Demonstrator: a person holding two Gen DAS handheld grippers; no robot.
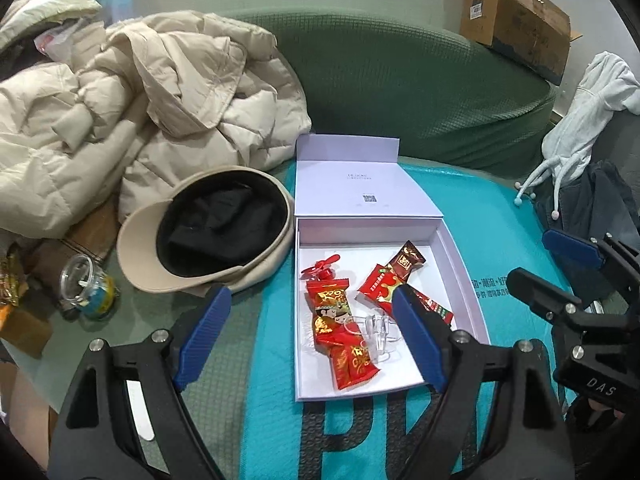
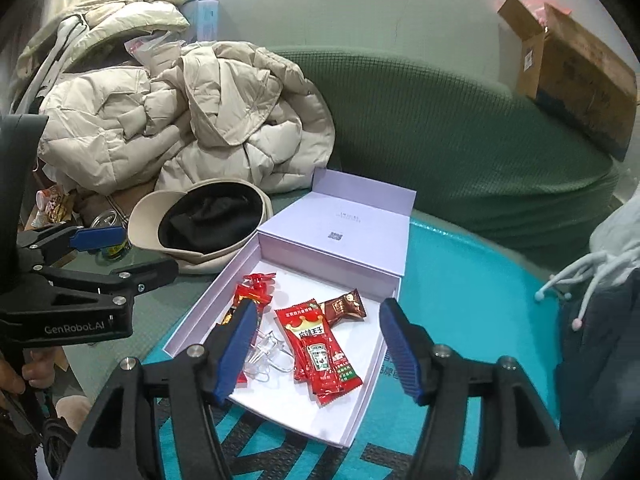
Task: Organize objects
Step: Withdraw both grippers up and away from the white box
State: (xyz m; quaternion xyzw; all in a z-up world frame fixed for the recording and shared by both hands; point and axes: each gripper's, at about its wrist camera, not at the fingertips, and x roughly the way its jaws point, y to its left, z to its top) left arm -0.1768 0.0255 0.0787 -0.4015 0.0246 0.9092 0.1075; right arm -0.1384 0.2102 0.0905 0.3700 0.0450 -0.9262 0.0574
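A pale lavender rigid cardboard box (image 1: 460,276), its hinged lid folded back at 12 o'clock, lies on a teal mat (image 1: 492,208). Inside lie glossy red ketchup sachets (image 2: 320,356), a brown foil snack bar (image 2: 345,306), red-gold candy packets (image 1: 340,328) and a clear plastic clip (image 1: 378,330). The left gripper (image 1: 308,336) and right gripper (image 2: 316,350) hover over it, jaws released. A beige cap (image 1: 208,236) with black lining sits at 9 o'clock, beside a quilted cream jacket (image 1: 132,120).
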